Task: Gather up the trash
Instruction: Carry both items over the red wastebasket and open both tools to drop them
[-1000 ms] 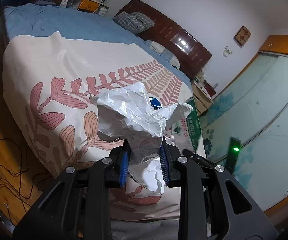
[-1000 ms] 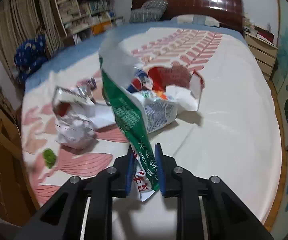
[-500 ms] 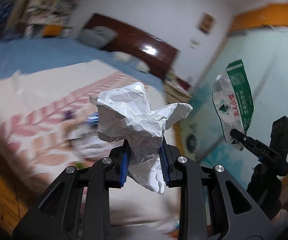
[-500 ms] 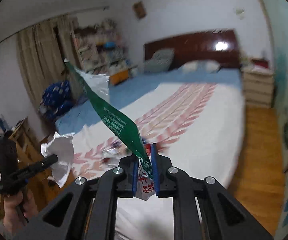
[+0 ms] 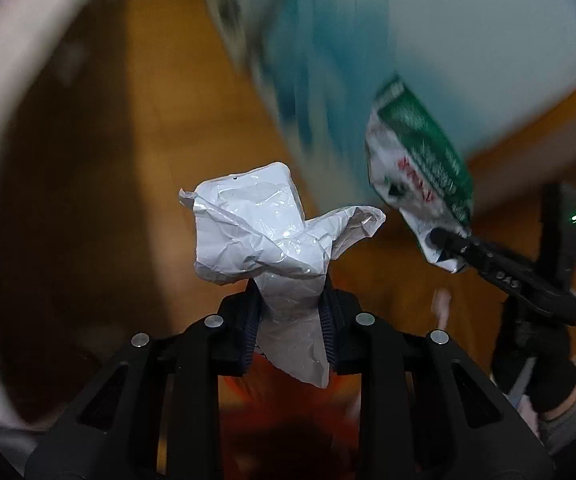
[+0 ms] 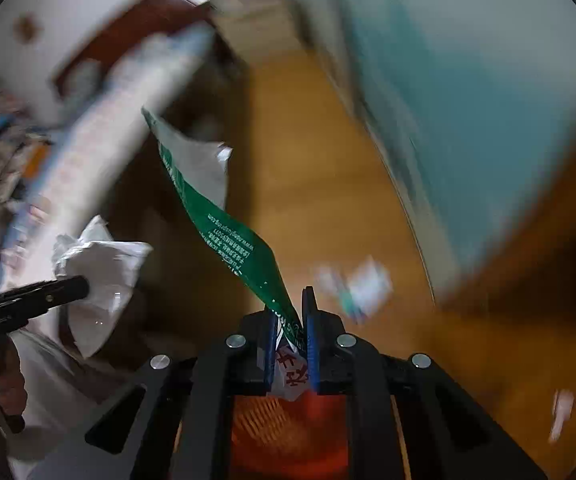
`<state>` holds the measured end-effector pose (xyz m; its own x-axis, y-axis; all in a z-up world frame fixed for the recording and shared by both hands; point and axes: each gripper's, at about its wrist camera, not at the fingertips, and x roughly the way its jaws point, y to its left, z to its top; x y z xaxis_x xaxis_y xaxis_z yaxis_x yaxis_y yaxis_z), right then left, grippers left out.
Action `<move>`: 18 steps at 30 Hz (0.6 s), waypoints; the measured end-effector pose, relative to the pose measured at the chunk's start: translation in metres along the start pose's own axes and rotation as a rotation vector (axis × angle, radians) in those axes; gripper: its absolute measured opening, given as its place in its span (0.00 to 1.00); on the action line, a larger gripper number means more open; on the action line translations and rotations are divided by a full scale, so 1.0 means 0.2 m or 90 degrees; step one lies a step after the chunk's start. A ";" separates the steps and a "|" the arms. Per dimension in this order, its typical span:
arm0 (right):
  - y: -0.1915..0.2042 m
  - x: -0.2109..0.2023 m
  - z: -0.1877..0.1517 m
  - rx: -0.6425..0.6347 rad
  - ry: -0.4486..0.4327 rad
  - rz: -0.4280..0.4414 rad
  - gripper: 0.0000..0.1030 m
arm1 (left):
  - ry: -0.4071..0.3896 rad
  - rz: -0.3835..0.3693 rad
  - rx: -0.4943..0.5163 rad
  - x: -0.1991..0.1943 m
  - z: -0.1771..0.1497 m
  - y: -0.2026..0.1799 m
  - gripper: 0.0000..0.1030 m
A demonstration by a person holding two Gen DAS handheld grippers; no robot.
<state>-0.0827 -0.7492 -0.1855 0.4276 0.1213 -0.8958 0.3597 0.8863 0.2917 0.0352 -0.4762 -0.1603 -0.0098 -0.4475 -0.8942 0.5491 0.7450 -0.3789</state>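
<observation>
My left gripper [image 5: 288, 316] is shut on a crumpled white wrapper [image 5: 264, 232], held in the air over the wooden floor. My right gripper [image 6: 291, 320] is shut on a green and white plastic bag [image 6: 224, 228] that sticks up from its jaws. The left wrist view shows the right gripper [image 5: 444, 240] with the green bag [image 5: 420, 168] to the right. The right wrist view shows the left gripper [image 6: 76, 290] with the white wrapper [image 6: 104, 268] at the left. An orange-red basket [image 6: 288, 428] lies below both grippers, mostly hidden behind them.
The orange wooden floor [image 6: 320, 184] fills the middle of both views. The bed [image 6: 100, 128] stands at the left, blurred. A pale teal wall [image 6: 468, 92] runs along the right. Small bits of trash [image 6: 360, 288] lie on the floor ahead.
Both grippers have swung away from the bed and tilted down toward the floor, carrying the white wrapper and the green bag. The orange-red basket has come into view below them.
</observation>
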 end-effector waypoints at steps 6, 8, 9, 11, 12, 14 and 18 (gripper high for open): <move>-0.16 0.51 -0.36 0.065 0.164 -0.011 0.13 | 0.224 0.115 0.138 0.56 -0.17 -0.12 0.26; -0.17 0.60 -0.39 0.064 0.187 -0.015 0.13 | 0.261 0.133 0.147 0.64 -0.22 -0.09 0.26; -0.18 0.61 -0.40 0.069 0.194 -0.011 0.14 | 0.270 0.136 0.149 0.66 -0.21 -0.10 0.26; -0.15 0.64 -0.43 0.072 0.209 -0.010 0.16 | 0.284 0.135 0.146 0.68 -0.24 -0.08 0.28; -0.15 0.67 -0.45 0.065 0.212 -0.016 0.27 | 0.285 0.139 0.147 0.69 -0.23 -0.08 0.32; -0.15 0.65 -0.43 0.066 0.199 -0.016 0.64 | 0.292 0.147 0.158 0.72 -0.20 -0.11 0.65; -0.21 0.58 -0.45 0.062 0.171 -0.041 0.77 | 0.317 0.172 0.178 0.75 -0.21 -0.16 0.81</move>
<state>-0.1220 -0.7317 -0.3318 0.1708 0.1916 -0.9665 0.4619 0.8509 0.2503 -0.0196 -0.5469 -0.2930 -0.1907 0.0723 -0.9790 0.7839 0.6115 -0.1075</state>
